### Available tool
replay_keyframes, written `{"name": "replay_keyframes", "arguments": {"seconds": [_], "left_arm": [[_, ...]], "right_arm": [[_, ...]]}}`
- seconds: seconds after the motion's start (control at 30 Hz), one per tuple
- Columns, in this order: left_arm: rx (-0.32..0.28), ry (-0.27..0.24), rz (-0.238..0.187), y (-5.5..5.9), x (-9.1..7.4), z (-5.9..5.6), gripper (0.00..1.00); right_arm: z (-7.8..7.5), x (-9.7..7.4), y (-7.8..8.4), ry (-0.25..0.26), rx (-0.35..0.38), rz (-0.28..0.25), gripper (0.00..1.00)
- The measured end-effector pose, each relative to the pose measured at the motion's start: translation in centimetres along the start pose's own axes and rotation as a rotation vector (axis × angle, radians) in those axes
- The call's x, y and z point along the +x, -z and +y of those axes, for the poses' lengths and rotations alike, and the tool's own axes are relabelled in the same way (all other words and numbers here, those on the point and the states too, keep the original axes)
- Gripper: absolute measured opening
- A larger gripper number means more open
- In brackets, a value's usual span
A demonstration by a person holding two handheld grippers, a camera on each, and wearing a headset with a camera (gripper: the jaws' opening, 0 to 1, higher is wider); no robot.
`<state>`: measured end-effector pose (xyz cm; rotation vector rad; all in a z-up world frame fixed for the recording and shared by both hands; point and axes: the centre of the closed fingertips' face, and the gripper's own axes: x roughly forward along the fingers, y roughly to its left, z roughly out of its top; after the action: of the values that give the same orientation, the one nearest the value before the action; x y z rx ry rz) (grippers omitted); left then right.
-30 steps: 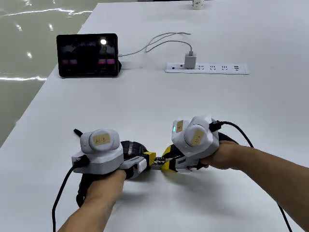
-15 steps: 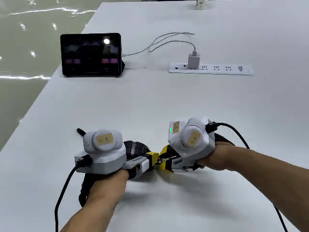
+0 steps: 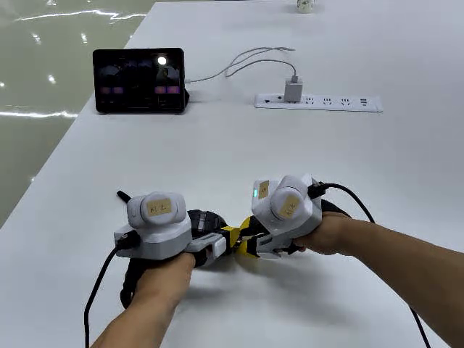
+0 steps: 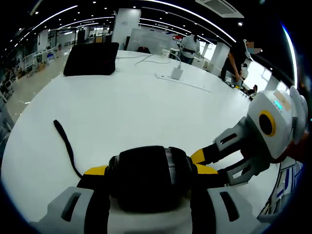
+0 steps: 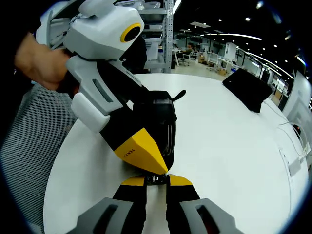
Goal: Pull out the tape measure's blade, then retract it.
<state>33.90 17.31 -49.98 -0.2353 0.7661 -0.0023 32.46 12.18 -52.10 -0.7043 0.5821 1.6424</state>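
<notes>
left gripper clamps the tape measure case, anchoring it. at the case's 4 o'clock in the head view, right gripper pinches narrow on the blade hook, seemingly so a pull extends the blade.

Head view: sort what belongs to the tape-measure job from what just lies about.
Job: round black tape measure, clamped in the left tongs; its blade tip, pinched by the right tongs.
Lying about: black tablet; white power strip with plugged-in white charger; white cup.
</notes>
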Motion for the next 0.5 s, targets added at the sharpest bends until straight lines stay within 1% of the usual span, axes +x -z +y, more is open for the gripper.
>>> {"name": "replay_keyframes", "arguments": {"seconds": [0.27, 0.5], "left_arm": [[0.009, 0.008, 0.009, 0.01, 0.06, -0.07, 0.64], [0.012, 0.01, 0.008, -0.01, 0.07, -0.12, 0.64]], "right_arm": [[0.01, 0.1, -0.08, 0.001, -0.006, -0.001, 0.12], [0.05, 0.13, -0.07, 0.003, -0.008, 0.004, 0.12]]}}
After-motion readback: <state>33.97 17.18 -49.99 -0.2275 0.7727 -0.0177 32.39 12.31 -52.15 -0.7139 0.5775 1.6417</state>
